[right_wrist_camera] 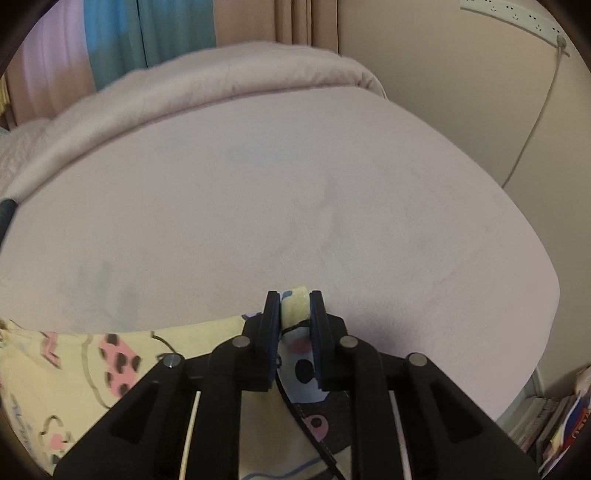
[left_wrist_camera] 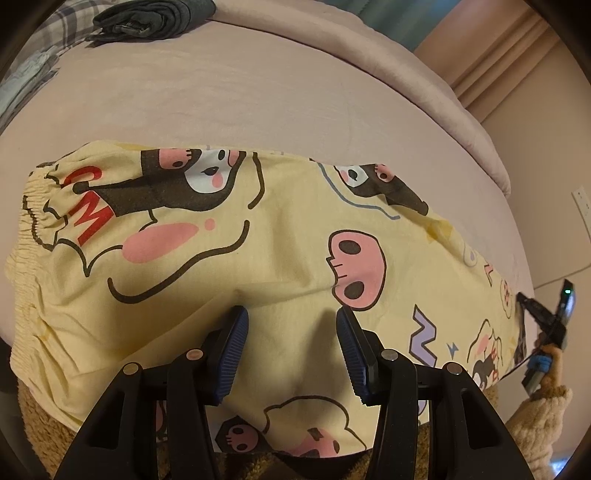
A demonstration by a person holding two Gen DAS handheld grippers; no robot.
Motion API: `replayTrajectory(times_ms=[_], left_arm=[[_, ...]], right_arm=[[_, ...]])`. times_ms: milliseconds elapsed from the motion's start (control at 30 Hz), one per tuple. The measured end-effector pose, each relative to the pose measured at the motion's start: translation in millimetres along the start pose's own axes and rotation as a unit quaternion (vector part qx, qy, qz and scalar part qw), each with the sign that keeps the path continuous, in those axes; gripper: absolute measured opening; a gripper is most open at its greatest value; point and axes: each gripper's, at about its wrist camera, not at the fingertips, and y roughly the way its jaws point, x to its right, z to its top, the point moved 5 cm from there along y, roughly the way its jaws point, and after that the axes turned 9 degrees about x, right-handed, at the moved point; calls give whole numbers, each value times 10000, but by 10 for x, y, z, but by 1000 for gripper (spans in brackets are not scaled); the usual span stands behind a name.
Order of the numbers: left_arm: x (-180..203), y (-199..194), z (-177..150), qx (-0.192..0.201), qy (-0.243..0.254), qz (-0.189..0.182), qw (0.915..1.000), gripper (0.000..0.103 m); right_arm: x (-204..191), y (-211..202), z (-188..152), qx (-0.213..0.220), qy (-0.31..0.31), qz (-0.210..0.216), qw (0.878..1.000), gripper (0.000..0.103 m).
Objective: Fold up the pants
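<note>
While pants (left_wrist_camera: 229,266) lie flat across bed (left_wrist_camera: 229,96), left gripper (left_wrist_camera: 291,314) half open over cloth holding nothing, right gripper (right_wrist_camera: 293,295) nearly closed on leg end: lift that end cleanly, carry toward waistband, match edges.

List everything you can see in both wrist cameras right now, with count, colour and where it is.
pants: one, pale yellow with cartoon print, spread across the near part of the bed
bed sheet: one, pinkish mauve, covering the bed
blanket: one, same mauve, bunched along the far edge of the bed
dark clothes: a small pile, grey-blue, far left corner of the bed
curtains: blue and beige, behind the bed
power strip: one, white, on the wall at right
books: a stack, mixed colours, low right beside the bed
left tool: black, blue pads, open over the pants
right tool: black, closed on a pants edge
</note>
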Motion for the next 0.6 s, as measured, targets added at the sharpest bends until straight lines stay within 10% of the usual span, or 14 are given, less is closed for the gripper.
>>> replayTrajectory(times_ms=[167, 600], left_arm=[[2, -82, 29, 9, -32, -70, 10000, 50], [-891, -663, 434, 838, -849, 498, 9916, 50]], right_arm=[[80, -12, -47, 57, 124, -145, 9998, 45], [-255, -348, -586, -254, -128, 369, 9989, 64]])
